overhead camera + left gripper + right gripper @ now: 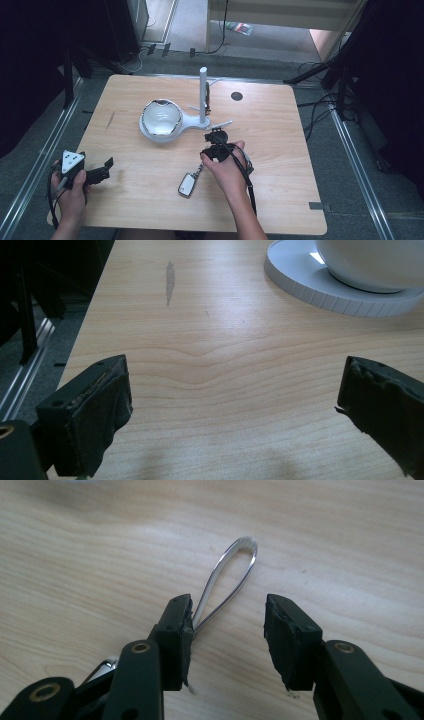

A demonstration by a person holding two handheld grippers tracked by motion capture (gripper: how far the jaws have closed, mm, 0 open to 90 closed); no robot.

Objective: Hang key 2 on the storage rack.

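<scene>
Keyring item: we log a white key fob [187,185] lying flat on the wooden table [280,150], near its front edge, with a thin metal loop [231,575] running off from its top end toward our right gripper [216,141]. In the right gripper view the jaws stand apart with nothing between them, the loop resting on the wood against the inner face of one jaw and reaching beyond its tip; we judge this placement as lining up to close on the loop, which is the raised, graspable part, rather than on the flat fob body. Left gripper [97,174]: parked low at the front left of the table, jaws spread wide over bare wood, well apart from the fob; we read it as waiting out of the way. Stand item: a white jewellery stand [202,95] with a round dish [160,120] at its base and short pegs on its upright post sits mid-table, just beyond the right gripper, so a lift toward the pegs has little slack there. Open room: broad bare wood to the right and the front left; the fob lies near the front edge, so dragging it toward us risks a drop.
</scene>
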